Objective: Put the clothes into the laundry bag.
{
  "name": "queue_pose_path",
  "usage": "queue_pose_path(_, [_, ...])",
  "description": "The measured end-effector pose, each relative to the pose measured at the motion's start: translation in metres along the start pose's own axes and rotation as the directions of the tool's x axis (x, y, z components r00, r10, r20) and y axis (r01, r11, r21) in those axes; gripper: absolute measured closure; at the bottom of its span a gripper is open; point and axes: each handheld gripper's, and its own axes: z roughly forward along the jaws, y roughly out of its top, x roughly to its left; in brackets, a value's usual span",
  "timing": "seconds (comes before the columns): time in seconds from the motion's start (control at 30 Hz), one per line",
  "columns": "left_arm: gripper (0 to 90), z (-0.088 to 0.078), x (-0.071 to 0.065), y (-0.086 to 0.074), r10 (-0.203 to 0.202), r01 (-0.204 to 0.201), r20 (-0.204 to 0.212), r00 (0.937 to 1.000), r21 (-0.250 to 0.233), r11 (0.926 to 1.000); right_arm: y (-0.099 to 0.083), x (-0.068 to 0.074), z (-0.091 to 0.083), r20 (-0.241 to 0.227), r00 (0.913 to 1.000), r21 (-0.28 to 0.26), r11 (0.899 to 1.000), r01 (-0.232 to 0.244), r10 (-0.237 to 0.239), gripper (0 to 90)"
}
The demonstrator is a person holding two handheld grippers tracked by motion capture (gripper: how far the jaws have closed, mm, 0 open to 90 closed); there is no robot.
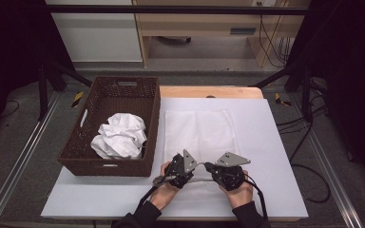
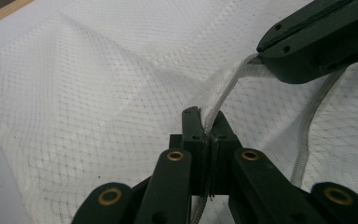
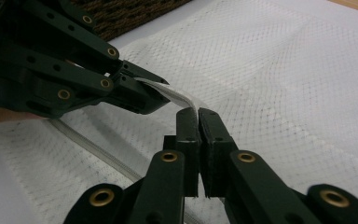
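A white mesh cloth [image 1: 199, 128] lies flat on the white table [image 1: 275, 156], with a corded hem along its near edge. My left gripper [image 1: 198, 164] is shut on that hem [image 2: 223, 88], which rises out of its jaws in the left gripper view [image 2: 205, 119]. My right gripper [image 1: 208, 166] faces it tip to tip and is shut on the same hem strip [image 3: 179, 95] a short way along. The strip bridges the small gap between the two grippers, lifted slightly off the cloth [image 3: 284, 70]. Both hands sit at the table's near edge.
A brown wicker basket [image 1: 123, 83] stands on the left of the table and holds a crumpled white cloth [image 1: 121, 135]. Its corner shows in the right gripper view [image 3: 130, 14]. A wooden board edge [image 1: 209, 91] lies at the far side.
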Motion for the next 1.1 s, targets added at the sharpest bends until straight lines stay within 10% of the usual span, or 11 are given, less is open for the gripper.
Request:
queue_pose_path(0.3, [86.7,-0.007,0.004,0.003,-0.022,0.023,0.024,0.9995,-0.033,0.9992,-0.002,0.0,0.009,0.06,0.998,0.052,0.999,0.014,-0.017,59.6])
queue_pose_path(0.5, [76.8,-0.011,0.001,-0.001,-0.035,0.037,0.054,0.9979,-0.037,0.9986,-0.001,-0.004,0.012,0.069,0.9976,0.059,0.998,-0.007,0.003,87.5])
queue_pose_path(0.77, [77.5,-0.054,-0.004,-0.009,-0.072,0.087,0.118,0.9904,-0.125,0.9883,0.0,-0.005,0.008,0.081,0.9951,0.039,0.997,-0.061,0.057,88.1])
queue_pose_path(1.1, [88.8,-0.047,-0.017,-0.057,-0.106,0.109,0.133,0.9855,-0.02,0.9938,0.004,-0.002,0.005,0.078,0.994,-0.005,0.997,-0.077,0.077,88.2])
